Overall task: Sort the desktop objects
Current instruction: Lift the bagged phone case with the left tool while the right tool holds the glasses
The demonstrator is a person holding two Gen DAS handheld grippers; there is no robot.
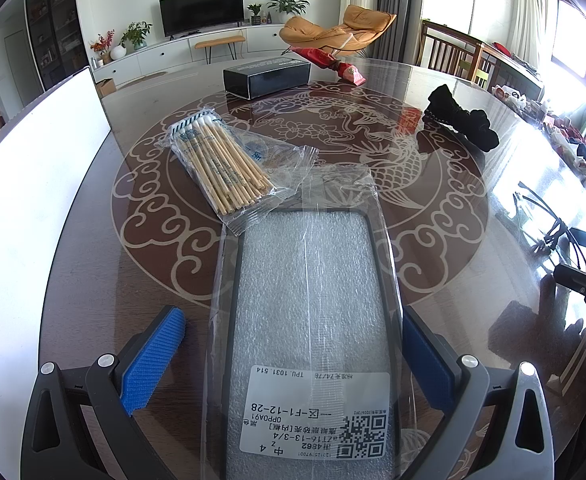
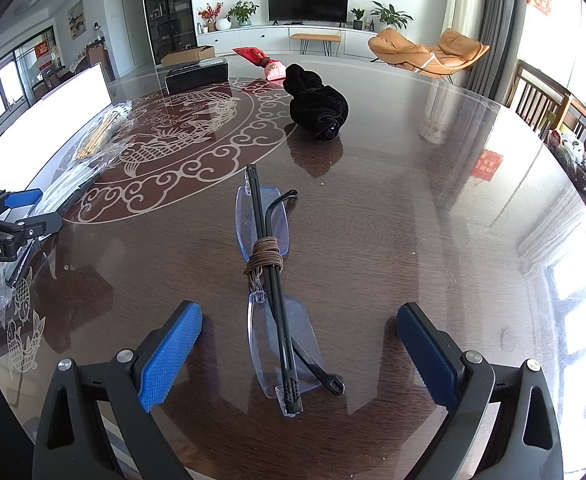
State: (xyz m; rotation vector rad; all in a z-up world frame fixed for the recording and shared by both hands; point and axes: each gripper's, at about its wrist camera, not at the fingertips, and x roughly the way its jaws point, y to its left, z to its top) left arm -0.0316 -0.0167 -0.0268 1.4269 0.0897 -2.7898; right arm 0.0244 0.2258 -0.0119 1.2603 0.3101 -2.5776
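In the left wrist view a phone case in a clear bag (image 1: 313, 320) with a white label lies on the table between the two fingers of my left gripper (image 1: 293, 356), which is open. Beyond it lies a bag of cotton swabs (image 1: 225, 164). In the right wrist view folded rimless glasses (image 2: 273, 292), bound with brown cord, lie between the fingers of my right gripper (image 2: 299, 352), which is open. A black cloth bundle (image 2: 319, 108) lies further back; it also shows in the left wrist view (image 1: 461, 118).
A black box (image 1: 267, 76) and a red pouch (image 1: 333, 62) sit at the far side of the glass-topped table (image 2: 433, 208). A white board (image 1: 29, 184) stands at the left edge. The left gripper shows in the right wrist view (image 2: 25, 212).
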